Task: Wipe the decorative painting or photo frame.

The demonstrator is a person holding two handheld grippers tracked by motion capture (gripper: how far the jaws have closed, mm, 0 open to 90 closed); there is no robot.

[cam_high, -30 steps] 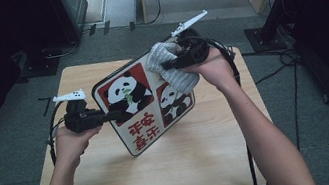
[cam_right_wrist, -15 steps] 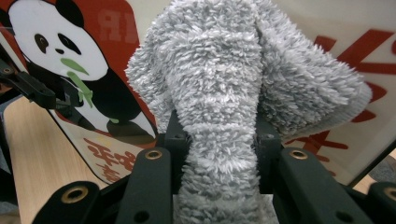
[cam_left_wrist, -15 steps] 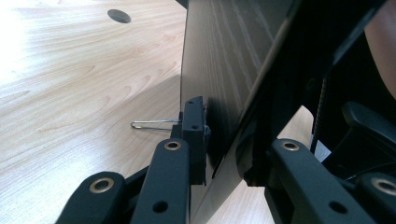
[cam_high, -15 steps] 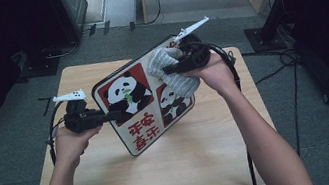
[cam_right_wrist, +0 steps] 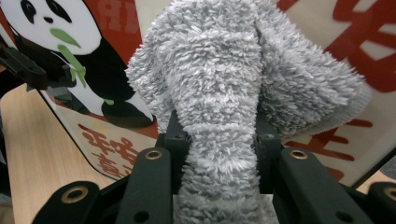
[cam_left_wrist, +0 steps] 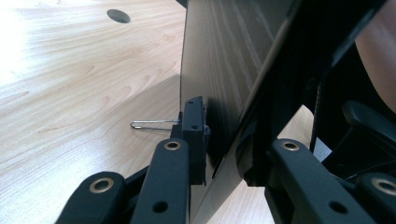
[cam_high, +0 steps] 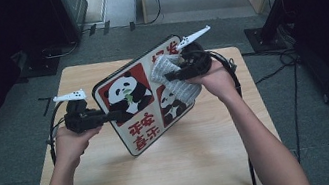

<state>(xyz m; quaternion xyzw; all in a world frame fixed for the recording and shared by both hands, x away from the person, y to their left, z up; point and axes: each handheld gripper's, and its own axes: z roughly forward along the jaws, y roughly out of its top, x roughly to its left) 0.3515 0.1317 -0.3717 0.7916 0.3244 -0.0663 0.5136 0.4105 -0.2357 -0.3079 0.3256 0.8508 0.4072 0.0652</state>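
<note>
2 tools at work: one steadies a board, the other wipes it.
High view, board: the panda board [cam_high: 142, 107] stands tilted on its lower edge on the table [cam_high: 189, 164], near the middle.
High view, left tool: the left tool [cam_high: 105, 116] is clamped on the board's left edge.
High view, right tool: the right tool [cam_high: 172, 73] presses a grey cloth [cam_high: 176, 83] against the board's upper right face.
Left gripper view, grip: the jaws are nearly closed on the board edge [cam_left_wrist: 219, 116]; the hold is thin and near 1 corner, so a hard wipe could twist the board out and drop it flat.
Right gripper view, cloth: the jaws pinch the fluffy cloth [cam_right_wrist: 219, 93] at its narrow neck; dragging it could pull it free.
Right gripper view, wiping risk: black tool parts sit close to the printed face [cam_right_wrist: 327, 135]; too much pressure might scrape it.
</note>
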